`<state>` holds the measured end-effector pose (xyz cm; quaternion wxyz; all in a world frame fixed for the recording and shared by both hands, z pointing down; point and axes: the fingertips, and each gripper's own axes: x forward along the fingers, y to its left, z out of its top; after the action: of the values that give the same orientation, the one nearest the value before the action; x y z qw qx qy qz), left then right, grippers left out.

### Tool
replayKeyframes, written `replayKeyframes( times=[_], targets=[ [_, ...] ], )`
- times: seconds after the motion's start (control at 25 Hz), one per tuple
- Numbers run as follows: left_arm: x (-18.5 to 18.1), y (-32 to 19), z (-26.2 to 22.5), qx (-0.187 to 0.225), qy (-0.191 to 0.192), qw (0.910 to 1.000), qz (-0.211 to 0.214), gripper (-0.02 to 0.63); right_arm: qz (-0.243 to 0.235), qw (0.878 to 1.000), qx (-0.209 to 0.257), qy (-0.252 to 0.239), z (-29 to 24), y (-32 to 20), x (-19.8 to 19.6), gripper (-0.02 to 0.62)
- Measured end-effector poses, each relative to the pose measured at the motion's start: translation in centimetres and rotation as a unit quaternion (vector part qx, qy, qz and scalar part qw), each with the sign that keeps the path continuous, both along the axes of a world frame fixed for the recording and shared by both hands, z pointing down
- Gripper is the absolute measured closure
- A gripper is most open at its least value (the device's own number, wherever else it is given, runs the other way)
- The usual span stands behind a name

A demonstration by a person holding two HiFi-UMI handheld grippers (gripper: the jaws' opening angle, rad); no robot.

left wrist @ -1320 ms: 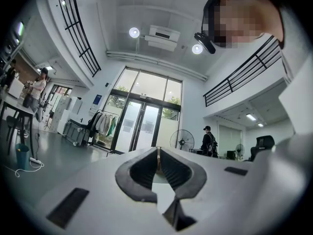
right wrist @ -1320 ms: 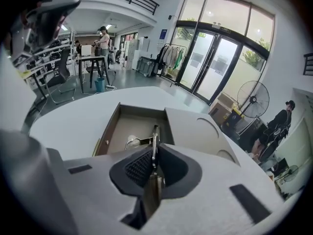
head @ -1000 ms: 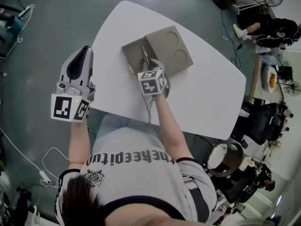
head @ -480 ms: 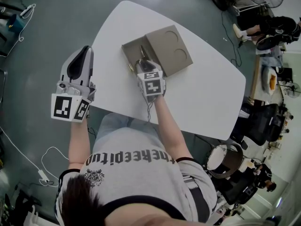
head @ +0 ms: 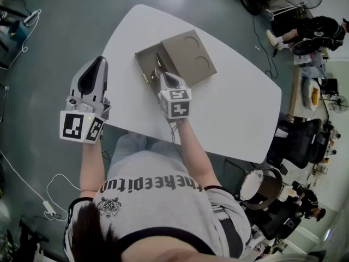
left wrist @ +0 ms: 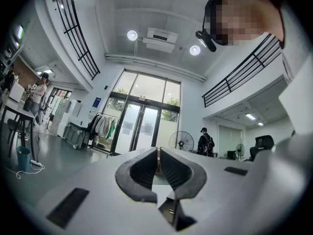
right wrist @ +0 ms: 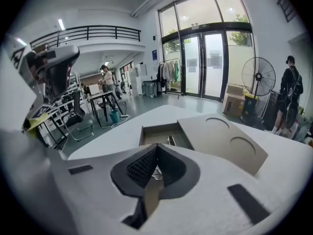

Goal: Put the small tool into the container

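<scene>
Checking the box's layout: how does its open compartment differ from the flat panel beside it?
The open compartment is sunken and walled; the flat panel is a level top. The compartment holds the small tool; the panel has only two round dents. The compartment is narrower than the panel. Both are brown cardboard, side by side.

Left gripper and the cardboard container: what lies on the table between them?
Nothing. In the head view, the stretch of white table between the left gripper and the container is bare.
</scene>
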<state>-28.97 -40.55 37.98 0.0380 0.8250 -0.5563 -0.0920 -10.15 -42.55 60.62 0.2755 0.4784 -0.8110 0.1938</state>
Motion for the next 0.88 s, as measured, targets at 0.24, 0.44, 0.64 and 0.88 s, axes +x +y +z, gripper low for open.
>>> replayKeyframes(
  times=[0.24, 0.44, 0.64, 0.88],
  targets=[
    [2.8, 1.9, -0.9, 0.008, -0.004, 1.0, 0.001, 0.589, 0.012, 0.998, 0.039, -0.037, -3.3, 1.9, 2.4, 0.592],
    [5.0, 3.9, -1.7, 0.012, -0.008, 0.9999, -0.001, 0.589, 0.014, 0.995, 0.076, -0.062, -6.3, 3.5, 4.2, 0.592],
    [7.5, 5.9, -2.9, 0.019, -0.014, 0.9997, 0.0, 0.589, 0.006, 0.99, 0.111, -0.087, -9.4, 5.2, 6.0, 0.592],
    [9.6, 8.4, -4.0, 0.025, -0.014, 0.9995, -0.011, 0.589, -0.008, 0.984, 0.149, -0.099, -12.7, 7.6, 7.9, 0.591]
  ],
)
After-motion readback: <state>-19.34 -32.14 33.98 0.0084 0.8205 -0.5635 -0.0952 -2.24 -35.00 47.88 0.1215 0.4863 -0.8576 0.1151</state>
